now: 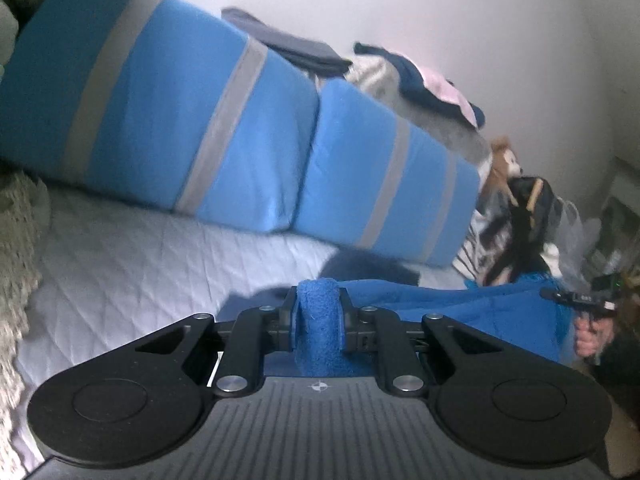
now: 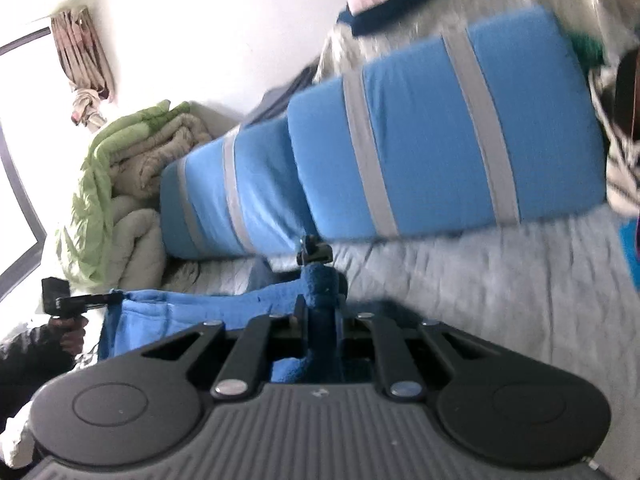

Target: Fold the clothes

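Above quilted bedding [image 1: 132,248], both jaws pinch a fuzzy blue fleece garment [image 1: 472,312].

Garment [image 1: 460,304] stretched between both tongs, cushions [image 1: 224,128] behind, on bed [image 1: 132,256]

This is a bedroom in a home. A bed [image 1: 132,256] with a pale quilted cover fills the middle of both views, and everything else sits around it. Along its far side, against the white wall [image 1: 400,0], lean two blue cushions with grey stripes [image 2: 440,128]. Behind those cushions folded clothes [image 1: 420,80] are piled. At one end of the bed lies a rolled green and beige duvet [image 2: 132,160], next to a window [image 2: 20,160] with a tied-back curtain [image 2: 84,56]. At the other end sits a soft toy [image 1: 502,160] among bags
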A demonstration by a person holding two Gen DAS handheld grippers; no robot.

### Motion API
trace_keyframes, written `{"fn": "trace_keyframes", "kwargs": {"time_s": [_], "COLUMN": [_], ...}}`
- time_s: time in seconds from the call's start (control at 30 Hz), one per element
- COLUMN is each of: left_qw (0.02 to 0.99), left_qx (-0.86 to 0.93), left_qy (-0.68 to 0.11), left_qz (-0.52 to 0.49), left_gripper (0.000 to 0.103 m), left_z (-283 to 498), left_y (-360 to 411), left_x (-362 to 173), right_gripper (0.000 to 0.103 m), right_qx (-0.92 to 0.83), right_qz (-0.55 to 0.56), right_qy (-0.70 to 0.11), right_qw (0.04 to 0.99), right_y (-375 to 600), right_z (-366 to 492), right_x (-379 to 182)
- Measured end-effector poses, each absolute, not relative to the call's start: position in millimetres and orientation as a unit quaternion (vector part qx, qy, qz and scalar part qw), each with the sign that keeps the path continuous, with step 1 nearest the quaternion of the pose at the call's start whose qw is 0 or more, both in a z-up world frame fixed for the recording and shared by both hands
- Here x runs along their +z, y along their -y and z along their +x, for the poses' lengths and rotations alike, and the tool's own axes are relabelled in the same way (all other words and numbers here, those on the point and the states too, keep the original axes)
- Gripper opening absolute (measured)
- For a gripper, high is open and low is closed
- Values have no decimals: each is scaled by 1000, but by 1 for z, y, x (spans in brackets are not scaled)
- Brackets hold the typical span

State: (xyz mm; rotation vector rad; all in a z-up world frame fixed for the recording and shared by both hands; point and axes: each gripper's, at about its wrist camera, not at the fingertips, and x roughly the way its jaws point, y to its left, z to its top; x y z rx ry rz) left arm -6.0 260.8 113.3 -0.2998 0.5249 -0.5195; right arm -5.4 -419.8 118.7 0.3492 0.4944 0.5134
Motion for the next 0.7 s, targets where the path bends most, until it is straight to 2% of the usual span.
{"fn": "trace_keyframes", "kwargs": {"time_s": [0.37,0.7], "left_qw": [932,926], "left_qx": [-203,-146], "left_qy": [-262,-320], "left_qz": [-150,-140], "left_gripper": [17,17], "left_z": [63,132], "left_y": [-245,-232], "left_x": [94,38], "right_gripper": [11,11], "right_qx": [174,117], "right_qz": [162,156], "right_qy": [-264,-306], "right_qw": [935,932], "right_y": [406,393], "right_z": [71,141], "right_x": [91,45]}}
